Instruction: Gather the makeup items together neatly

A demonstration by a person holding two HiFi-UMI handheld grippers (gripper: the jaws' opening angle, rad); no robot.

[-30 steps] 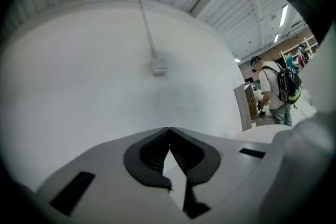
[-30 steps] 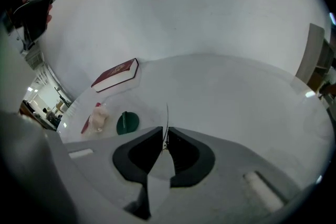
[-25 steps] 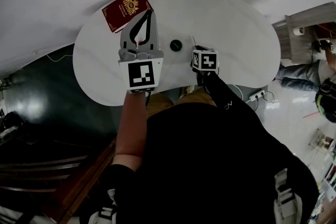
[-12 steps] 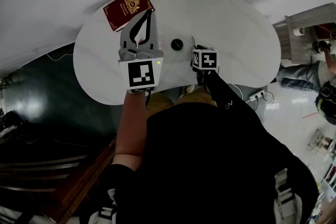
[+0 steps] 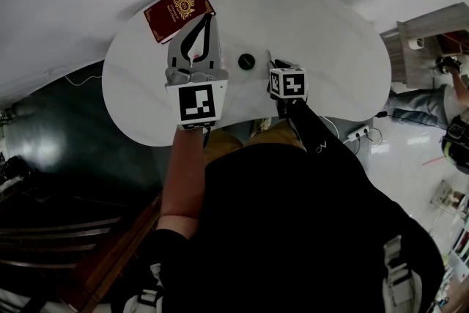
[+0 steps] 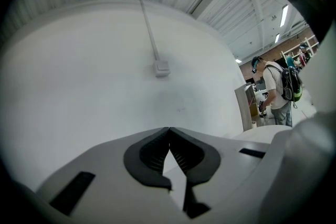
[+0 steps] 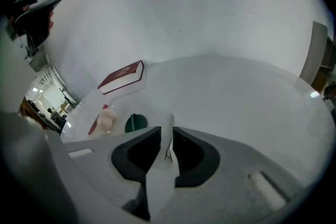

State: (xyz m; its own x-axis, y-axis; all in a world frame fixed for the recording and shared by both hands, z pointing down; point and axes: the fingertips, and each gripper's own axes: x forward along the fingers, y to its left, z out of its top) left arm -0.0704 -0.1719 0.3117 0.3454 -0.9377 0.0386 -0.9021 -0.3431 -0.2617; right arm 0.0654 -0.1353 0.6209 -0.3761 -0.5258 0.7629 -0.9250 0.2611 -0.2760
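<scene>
As the right gripper (image 7: 167,131) just parted its jaws, a white strip (image 7: 158,180) stands between.

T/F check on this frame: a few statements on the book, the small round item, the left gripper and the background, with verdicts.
1. The dark red hardcover book with a gold emblem lies flat at the edge of the white oval table. True.
2. The small dark green round item sits on top of the book. False: it rests on bare table, apart from the book.
3. The left gripper has its jaws wide apart. False: the tips meet, with nothing between them.
4. A person with a backpack stands in the background of the left gripper view. True.
</scene>
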